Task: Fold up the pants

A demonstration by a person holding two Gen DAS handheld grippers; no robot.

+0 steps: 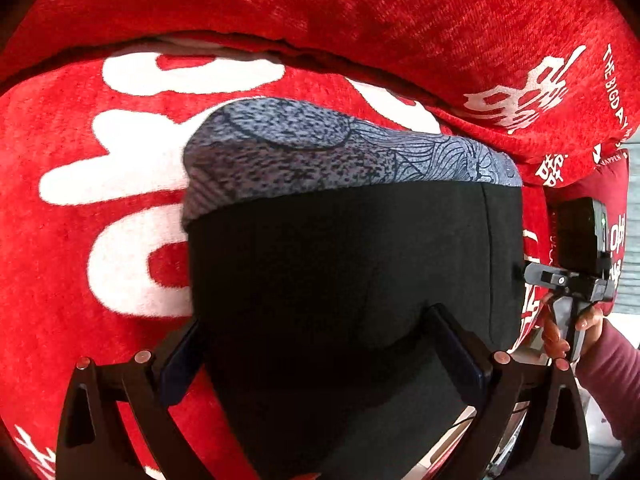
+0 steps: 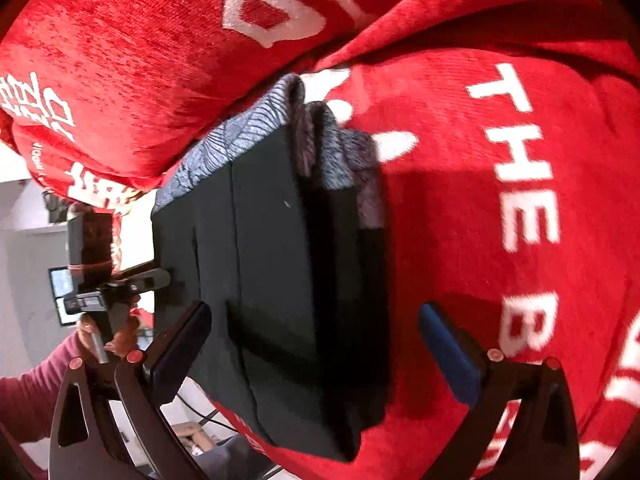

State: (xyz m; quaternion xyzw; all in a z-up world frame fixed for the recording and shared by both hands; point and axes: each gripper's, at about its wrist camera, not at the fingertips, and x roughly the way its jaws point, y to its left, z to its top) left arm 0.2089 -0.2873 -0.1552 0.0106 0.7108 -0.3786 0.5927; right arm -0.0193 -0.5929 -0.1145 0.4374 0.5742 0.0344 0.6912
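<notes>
The pants [image 1: 352, 264], black with a grey patterned waistband [image 1: 344, 148], lie folded into a thick bundle on a red blanket with white lettering [image 1: 80, 160]. From your left gripper [image 1: 320, 356] the bundle sits straight ahead, waistband at the far end and long axis running away from you; its near edge lies between the spread fingers, which grasp nothing. From your right gripper [image 2: 316, 348], also spread wide and empty, the stacked layers run forward between the fingers. Both grippers look about equally near. The bundle's underside and near edge are hidden, and whether either finger touches cloth is hard to tell.
</notes>
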